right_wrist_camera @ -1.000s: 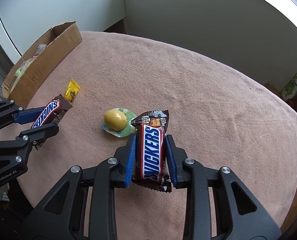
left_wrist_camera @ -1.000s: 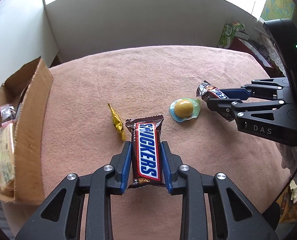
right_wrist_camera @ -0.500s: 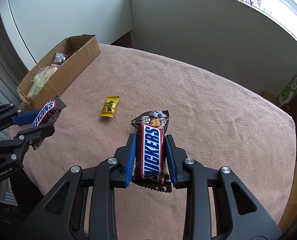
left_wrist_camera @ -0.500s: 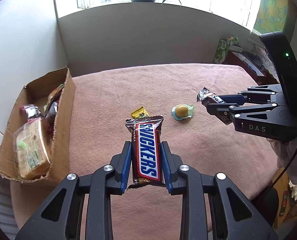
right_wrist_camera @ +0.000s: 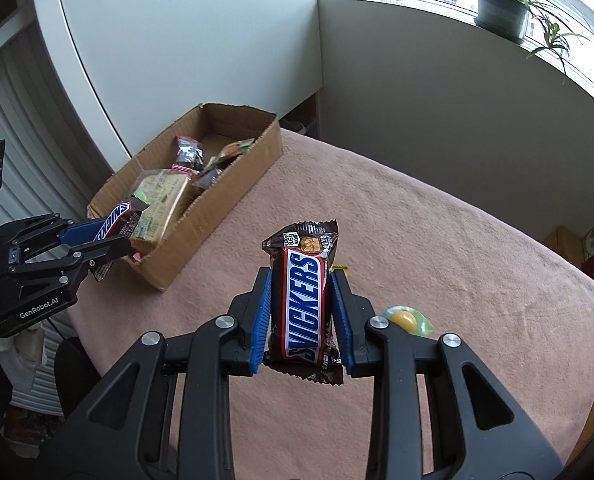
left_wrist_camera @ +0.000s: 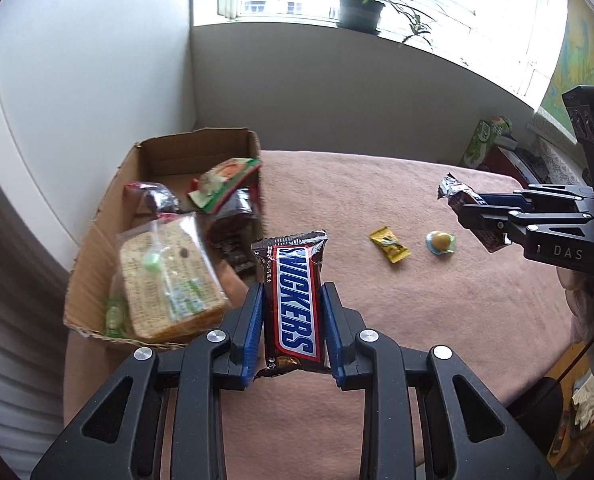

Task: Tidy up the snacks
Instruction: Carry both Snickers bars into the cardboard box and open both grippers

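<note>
My left gripper [left_wrist_camera: 292,304] is shut on a Snickers bar [left_wrist_camera: 294,300] and holds it in the air at the near right corner of the cardboard box [left_wrist_camera: 97,240]. From the right wrist view this gripper [right_wrist_camera: 109,236] and its bar [right_wrist_camera: 115,222] hang over the box's near end [right_wrist_camera: 185,248]. My right gripper [right_wrist_camera: 301,300] is shut on a second Snickers bar [right_wrist_camera: 303,300], raised above the pink table [right_wrist_camera: 437,240]. It also shows in the left wrist view [left_wrist_camera: 469,208]. A yellow packet [left_wrist_camera: 389,244] and a yellow jelly cup [left_wrist_camera: 440,242] lie on the table.
The box holds a cracker pack [left_wrist_camera: 169,280], a green-and-red packet [left_wrist_camera: 225,184] and dark wrapped snacks [left_wrist_camera: 153,196]. A green carton [left_wrist_camera: 485,140] stands past the table's far right edge. A potted plant [left_wrist_camera: 361,12] sits on the windowsill. A wall stands behind the box.
Both grippers have risen and swung left toward the box with their bars. The left one now sits at the box's near end. The packet and jelly cup stay on the table.
</note>
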Available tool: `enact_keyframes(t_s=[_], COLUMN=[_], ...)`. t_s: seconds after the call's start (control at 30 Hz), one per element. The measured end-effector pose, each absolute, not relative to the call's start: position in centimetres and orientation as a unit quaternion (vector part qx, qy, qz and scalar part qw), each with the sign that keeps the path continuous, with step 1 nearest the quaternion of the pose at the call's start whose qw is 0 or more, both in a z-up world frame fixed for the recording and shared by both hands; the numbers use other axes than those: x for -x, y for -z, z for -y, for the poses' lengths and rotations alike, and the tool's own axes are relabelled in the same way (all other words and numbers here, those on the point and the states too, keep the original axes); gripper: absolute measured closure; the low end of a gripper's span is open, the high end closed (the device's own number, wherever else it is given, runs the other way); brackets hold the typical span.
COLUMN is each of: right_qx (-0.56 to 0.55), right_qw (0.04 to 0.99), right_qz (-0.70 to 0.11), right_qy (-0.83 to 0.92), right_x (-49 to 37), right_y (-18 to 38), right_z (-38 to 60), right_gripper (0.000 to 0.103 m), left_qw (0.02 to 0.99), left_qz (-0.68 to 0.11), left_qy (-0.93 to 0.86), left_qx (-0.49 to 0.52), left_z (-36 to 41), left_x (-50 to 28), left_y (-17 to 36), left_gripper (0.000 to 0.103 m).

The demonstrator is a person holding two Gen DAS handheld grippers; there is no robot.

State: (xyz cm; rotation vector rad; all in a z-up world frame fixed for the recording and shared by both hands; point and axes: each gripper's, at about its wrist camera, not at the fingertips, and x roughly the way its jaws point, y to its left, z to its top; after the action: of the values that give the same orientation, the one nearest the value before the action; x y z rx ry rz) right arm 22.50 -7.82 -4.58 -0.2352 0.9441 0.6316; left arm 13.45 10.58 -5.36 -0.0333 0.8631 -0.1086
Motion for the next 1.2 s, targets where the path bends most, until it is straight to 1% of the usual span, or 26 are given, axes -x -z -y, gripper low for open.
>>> enact_keyframes(t_s=[0.17, 0.37, 0.77, 0.83, 0.9, 0.97, 1.2], right_qx=[0.109, 0.097, 0.111, 0.11, 0.107, 0.111, 0.113], right_qw=[0.828, 0.815, 0.794, 0.795, 0.797, 0.799, 0.805], right_qz=[-0.443, -0.451, -0.457, -0.455, -0.451, -0.446, -0.438], right_qy=[-0.326, -0.351, -0.384, -0.386, -0.387, -0.387, -0.385], right_x=[-22.7, -23.5, -23.3, -23.4, -23.2, -22.9, -22.3], right_y=[4.4, 5.6, 7.5, 7.6, 7.4, 7.1, 6.3], right_z=[3.1, -1.4, -6.9, -7.1, -7.1, -6.8, -5.2], right_gripper=[0.073, 0.073, 0.073, 0.068, 0.05, 0.042, 0.029], left_qw=[0.91, 0.908, 0.903, 0.902, 0.902, 0.903, 0.906], left_qz=[-0.414, -0.417, -0.424, -0.424, -0.424, -0.422, -0.414], left_qy=[0.019, -0.008, -0.031, -0.034, -0.038, -0.04, -0.043], left_qx=[0.032, 0.048, 0.068, 0.069, 0.07, 0.071, 0.073], left_z=[-14.6, -17.8, -20.7, -20.8, -20.9, -21.1, -21.1], left_x=[-14.2, -15.7, -18.2, -18.0, -18.0, -18.1, -17.7], left_y=[5.3, 5.9, 6.8, 6.8, 6.7, 6.7, 6.1], left_gripper=[0.076, 0.076, 0.076, 0.076, 0.074, 0.069, 0.065])
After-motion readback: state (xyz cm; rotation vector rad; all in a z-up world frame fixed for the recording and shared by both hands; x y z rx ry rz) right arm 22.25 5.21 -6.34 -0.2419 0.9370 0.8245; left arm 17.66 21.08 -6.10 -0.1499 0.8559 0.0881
